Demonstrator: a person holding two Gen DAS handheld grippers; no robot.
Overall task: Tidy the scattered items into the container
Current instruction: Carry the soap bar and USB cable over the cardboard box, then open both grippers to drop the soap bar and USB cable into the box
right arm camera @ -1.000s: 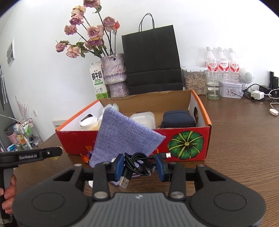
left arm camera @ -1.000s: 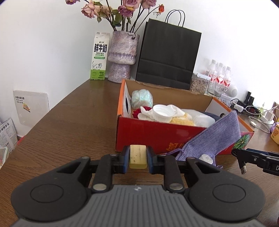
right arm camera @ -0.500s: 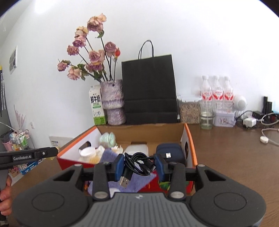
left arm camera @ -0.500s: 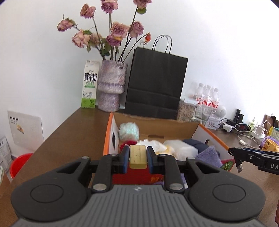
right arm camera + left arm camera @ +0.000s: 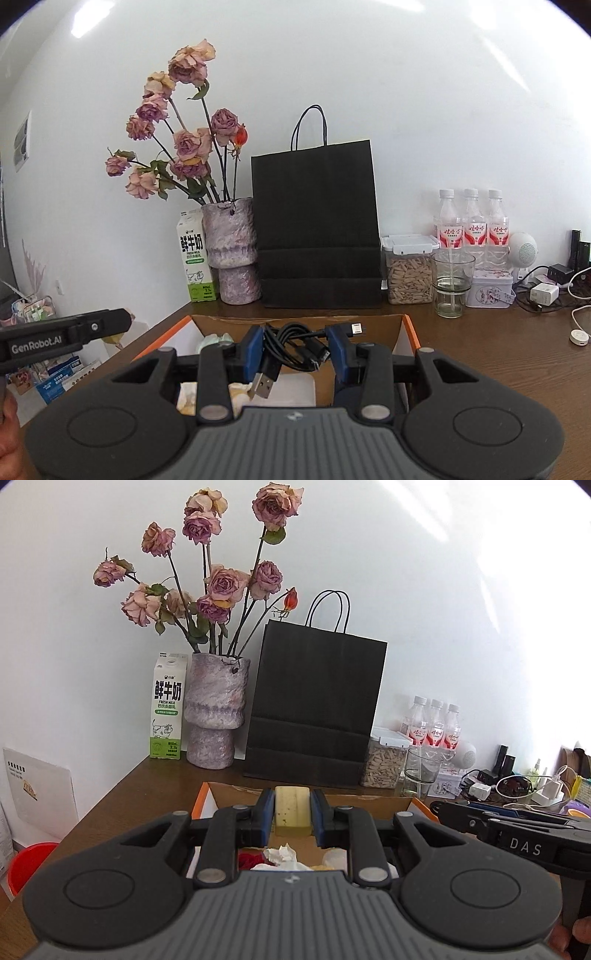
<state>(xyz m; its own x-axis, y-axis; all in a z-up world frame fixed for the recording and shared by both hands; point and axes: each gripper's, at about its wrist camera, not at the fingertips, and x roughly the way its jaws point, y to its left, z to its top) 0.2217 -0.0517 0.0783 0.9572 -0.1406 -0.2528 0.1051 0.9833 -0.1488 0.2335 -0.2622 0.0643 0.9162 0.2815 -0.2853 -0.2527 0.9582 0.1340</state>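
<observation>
My left gripper (image 5: pixel 292 812) is shut on a pale yellow block (image 5: pixel 291 808) and hangs over the orange-rimmed cardboard box (image 5: pixel 221 794), whose contents show below as white crumpled paper (image 5: pixel 282 853) and a red item (image 5: pixel 249 860). My right gripper (image 5: pixel 295 347) is shut on a coiled black USB cable (image 5: pixel 295 349); one plug (image 5: pixel 264 387) dangles down. It hovers above the same box (image 5: pixel 410 332), with pale items visible inside. Each gripper appears at the edge of the other's view: the right gripper (image 5: pixel 509 834) and the left gripper (image 5: pixel 66 332).
Along the wall stand a milk carton (image 5: pixel 167 710), a vase of dried roses (image 5: pixel 214 716), a black paper bag (image 5: pixel 314 709), a jar of seeds (image 5: pixel 408 277), a glass (image 5: pixel 451 282) and water bottles (image 5: pixel 471 225). Chargers and cables (image 5: pixel 546 291) lie at the right. A red bin (image 5: pixel 26 864) sits below left.
Both grippers rose and moved forward over the box with their loads still held. The box front and the purple cloth dropped out of sight below the grippers.
</observation>
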